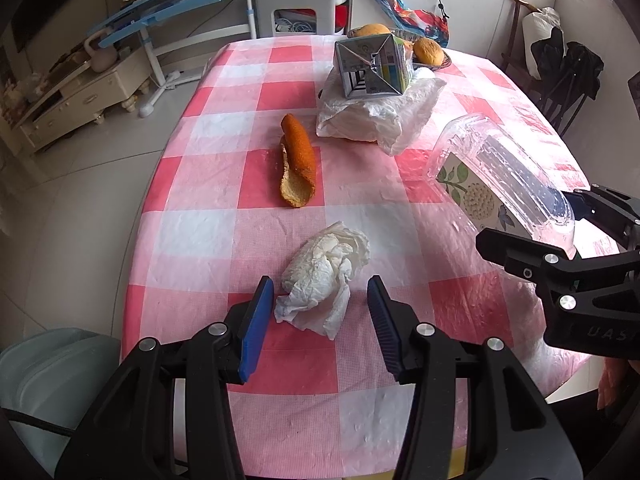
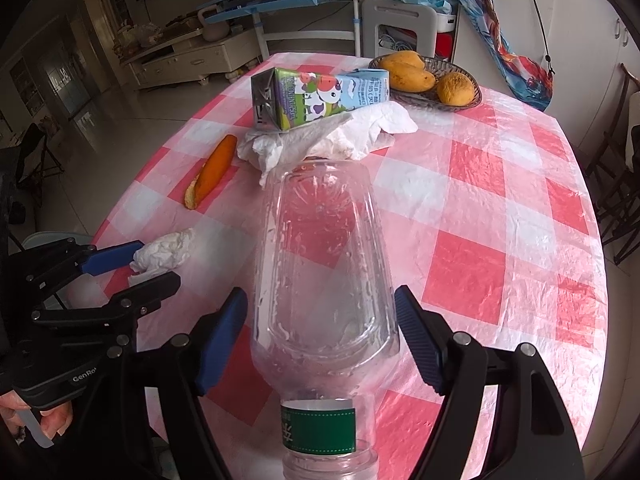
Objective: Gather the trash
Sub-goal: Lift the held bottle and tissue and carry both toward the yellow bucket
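Note:
A crumpled white tissue (image 1: 324, 276) lies on the pink checked tablecloth (image 1: 208, 184) between the blue pads of my left gripper (image 1: 320, 284), which stands open; a narrow gap shows at the right pad. My right gripper (image 2: 320, 292) is shut on a clear empty plastic bottle (image 2: 324, 260), its pads against both sides and its green-labelled neck toward the camera. Each gripper also appears in the other's view: the right gripper (image 1: 532, 218) at the right edge, the left gripper (image 2: 158, 262) low on the left around the tissue (image 2: 168, 254). Farther off lies an orange peel (image 1: 298, 160).
A milk carton (image 1: 372, 68) rests on a crumpled white bag (image 1: 372, 120) past the peel. Behind it is a basket of mangoes (image 2: 428, 76). A pale rounded object (image 1: 48, 372) stands off the table's near left corner. Dark chairs (image 2: 616, 200) line the right side.

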A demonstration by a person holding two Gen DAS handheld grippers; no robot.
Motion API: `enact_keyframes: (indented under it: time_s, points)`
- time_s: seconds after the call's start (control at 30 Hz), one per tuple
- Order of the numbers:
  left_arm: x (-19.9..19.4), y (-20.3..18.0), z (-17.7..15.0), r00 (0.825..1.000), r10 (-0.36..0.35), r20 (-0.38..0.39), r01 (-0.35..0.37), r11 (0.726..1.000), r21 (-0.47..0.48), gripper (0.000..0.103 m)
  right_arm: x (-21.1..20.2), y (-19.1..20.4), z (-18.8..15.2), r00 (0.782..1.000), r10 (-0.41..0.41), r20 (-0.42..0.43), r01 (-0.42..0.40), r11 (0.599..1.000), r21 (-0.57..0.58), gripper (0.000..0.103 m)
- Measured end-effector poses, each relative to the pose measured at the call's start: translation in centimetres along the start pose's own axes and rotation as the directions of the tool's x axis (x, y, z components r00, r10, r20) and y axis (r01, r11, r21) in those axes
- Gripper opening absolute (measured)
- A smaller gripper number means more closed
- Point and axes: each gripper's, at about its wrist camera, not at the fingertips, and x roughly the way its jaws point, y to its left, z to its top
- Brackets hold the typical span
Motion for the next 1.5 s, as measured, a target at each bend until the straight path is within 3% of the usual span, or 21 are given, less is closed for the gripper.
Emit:
enact_keyframes:
  time_s: [0.1,0.17,0.33,0.43,0.7,1.5]
  points:
    - [0.0,-0.1,0.0,1.000,-0.005,0.000,0.005,1.000,0.003,0.047,0.3,0.1,0.0,1.000,0.003,-0.014,-0.003,1.000,-0.002,0.059]
    - [-0.1,-0.2,0.0,1.000,-0.012,-0.001,0.012,1.000,0.004,0.046,0.3,0.1,-0.1,1.000,0.005,-0.014,-0.005,1.000,-0.005,0.057]
    - [-0.4,0.0,0.1,0.999,-0.045,0.011,0.045,0.999,-0.012,0.020,0.0,0.3,0.0,1.000,0.009,0.005,-0.009,1.000,-0.006,0.057]
    - [-1.0,0.5,0.3,0.997,-0.061,0.046,0.063,0.997,-0.038,0.017,-0.3,0.1,0.0,1.000,0.019,0.021,-0.019,1.000,0.006,0.057]
    - [-2.1,2.0,0.8,0.985,-0.135,0.105,0.147,0.982,-0.117,0.015,-0.7,-1.1,0.2,0.995,0.090,0.049,-0.094,0.992,0.087,0.057]
    - [-3.3,0.9,0.8,0.986,-0.091,0.139,0.101,0.993,-0.065,0.015,-0.8,-1.2,-0.1,0.987,0.145,0.072,-0.153,0.981,0.120,0.057]
